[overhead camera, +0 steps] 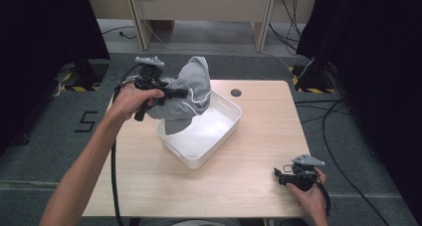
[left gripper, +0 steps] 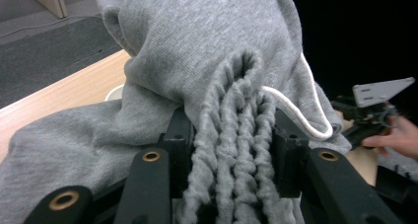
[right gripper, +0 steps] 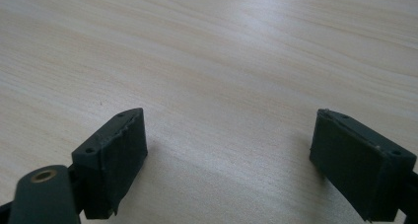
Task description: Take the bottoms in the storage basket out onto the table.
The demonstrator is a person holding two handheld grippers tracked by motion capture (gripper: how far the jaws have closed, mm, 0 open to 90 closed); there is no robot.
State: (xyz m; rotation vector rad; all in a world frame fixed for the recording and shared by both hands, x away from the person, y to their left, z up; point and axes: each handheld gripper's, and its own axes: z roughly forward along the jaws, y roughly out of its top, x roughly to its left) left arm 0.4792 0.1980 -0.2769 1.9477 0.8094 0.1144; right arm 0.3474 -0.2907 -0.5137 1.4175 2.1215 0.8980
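I hold the left gripper [overhead camera: 180,93] above the left far part of the table [overhead camera: 259,136], and its jaws are closed on a thick bunch of the grey hoodie [overhead camera: 191,89]. In the left gripper view the folded cloth [left gripper: 236,135] fills the gap between both pads, and a white cord [left gripper: 300,120] hangs at the right of it. The hoodie is lifted in the air over the far left corner of the white bin [overhead camera: 201,134]; its lower end hangs down into the bin. The bin stands in the middle of the table. The right gripper [overhead camera: 279,176] rests low at the near right corner of the table, well apart from the bin. Its jaws stand wide open with nothing between them, only the bare wood [right gripper: 222,86] under them.
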